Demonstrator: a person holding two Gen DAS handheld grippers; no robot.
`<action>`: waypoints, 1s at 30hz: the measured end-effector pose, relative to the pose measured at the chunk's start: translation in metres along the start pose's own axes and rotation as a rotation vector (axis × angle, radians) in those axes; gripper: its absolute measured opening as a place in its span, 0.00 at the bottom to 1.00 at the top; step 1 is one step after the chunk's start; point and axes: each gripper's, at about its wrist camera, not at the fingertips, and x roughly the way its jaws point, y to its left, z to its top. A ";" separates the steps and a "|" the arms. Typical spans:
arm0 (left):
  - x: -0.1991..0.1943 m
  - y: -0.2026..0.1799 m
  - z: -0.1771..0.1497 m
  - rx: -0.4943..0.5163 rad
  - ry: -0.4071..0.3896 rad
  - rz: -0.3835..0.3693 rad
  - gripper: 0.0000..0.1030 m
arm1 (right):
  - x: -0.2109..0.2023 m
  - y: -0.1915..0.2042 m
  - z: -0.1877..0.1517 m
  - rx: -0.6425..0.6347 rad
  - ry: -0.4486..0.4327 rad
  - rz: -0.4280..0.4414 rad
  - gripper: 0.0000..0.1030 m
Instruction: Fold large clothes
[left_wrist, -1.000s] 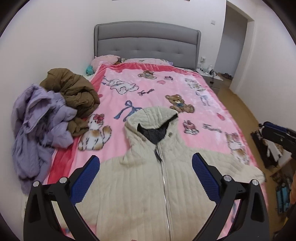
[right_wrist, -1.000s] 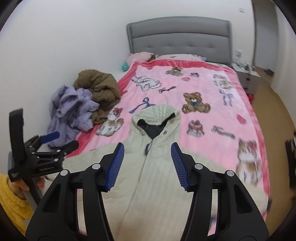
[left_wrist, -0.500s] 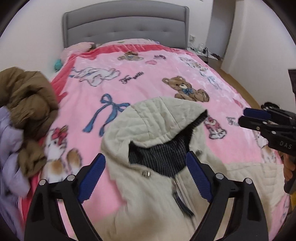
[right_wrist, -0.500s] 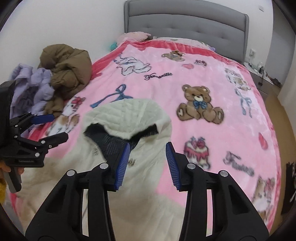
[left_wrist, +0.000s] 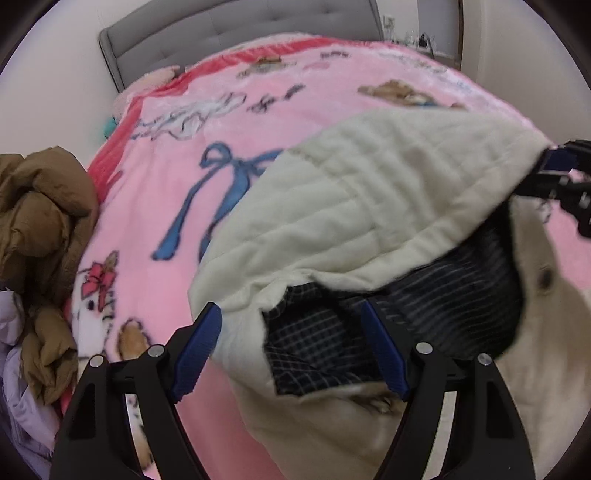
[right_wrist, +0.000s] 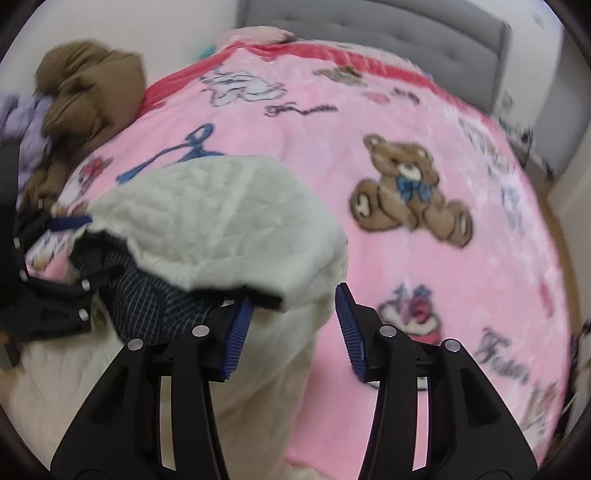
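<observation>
A cream quilted hooded jacket (left_wrist: 369, 192) is laid on the pink cartoon-print blanket (right_wrist: 424, 110) of a bed with a grey padded headboard (right_wrist: 406, 33). Its hood (right_wrist: 229, 221) is raised off the blanket, and the dark checked lining (left_wrist: 317, 350) is exposed at the opening.

The left hand-held gripper (left_wrist: 291, 350) is seen released, its 2 blue-padded fingers spread to either side of the hood's left edge; the right-hand pad (left_wrist: 384, 354) is set inside the opening against the lining, while the other pad lies outside over the blanket. No closure on the cloth is shown.

The right hand-held gripper (right_wrist: 291, 328) is likewise released, with its fingers straddling the hood's right edge. The left-hand pad (right_wrist: 236, 336) is tucked under the hood rim, and the other pad (right_wrist: 351, 332) is placed just beside the cream fabric, over the blanket.

A brown padded coat (left_wrist: 40, 206) and a lilac garment (left_wrist: 18, 402) are piled together at the bed's left side. Both views are motion-blurred.
</observation>
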 end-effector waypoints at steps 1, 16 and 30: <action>0.004 0.005 0.000 -0.008 0.003 -0.002 0.74 | 0.007 -0.002 0.001 0.011 0.012 -0.001 0.49; -0.004 0.061 -0.023 -0.127 -0.069 -0.064 0.66 | -0.001 -0.012 -0.002 0.019 -0.006 -0.041 0.49; 0.010 0.065 0.016 -0.103 -0.023 0.178 0.45 | 0.015 -0.004 -0.004 -0.093 -0.018 -0.110 0.20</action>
